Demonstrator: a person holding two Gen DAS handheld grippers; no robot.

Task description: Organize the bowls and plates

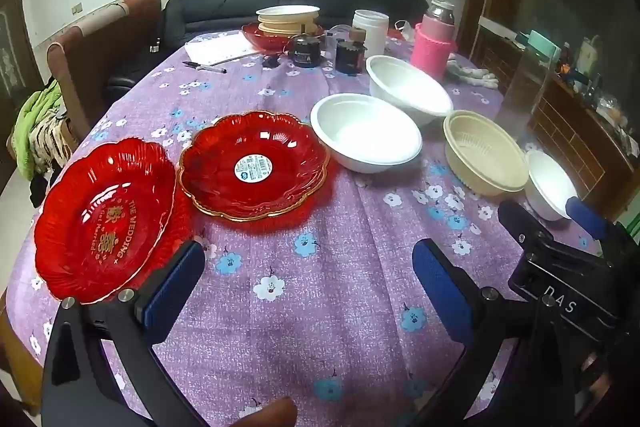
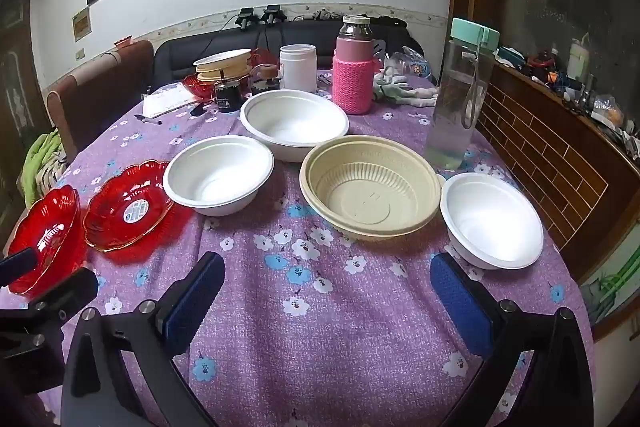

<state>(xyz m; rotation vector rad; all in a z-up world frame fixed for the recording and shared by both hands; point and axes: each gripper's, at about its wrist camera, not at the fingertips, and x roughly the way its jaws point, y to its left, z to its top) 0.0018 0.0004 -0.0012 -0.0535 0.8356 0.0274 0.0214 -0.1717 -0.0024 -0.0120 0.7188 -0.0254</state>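
Two red scalloped plates lie on the purple flowered tablecloth: one with gold lettering (image 1: 106, 217) at the left edge, one with a round sticker (image 1: 253, 165) beside it. To their right sit a white bowl (image 1: 366, 133), a larger white bowl (image 1: 408, 89), a beige ribbed bowl (image 1: 484, 153) and a small white bowl (image 1: 550, 185). My left gripper (image 1: 310, 277) hovers open over bare cloth in front of the plates. My right gripper (image 2: 328, 293) is open too, in front of the beige bowl (image 2: 370, 185) and the small white bowl (image 2: 492, 219), holding nothing.
At the table's far end stand a stack of beige dishes on a red bowl (image 1: 286, 23), dark jars (image 1: 306, 51), a white canister (image 2: 297, 67), a pink-sleeved bottle (image 2: 353, 67) and a clear water bottle (image 2: 460, 95). Chairs (image 1: 100, 59) stand left, a wooden cabinet (image 2: 552, 163) right.
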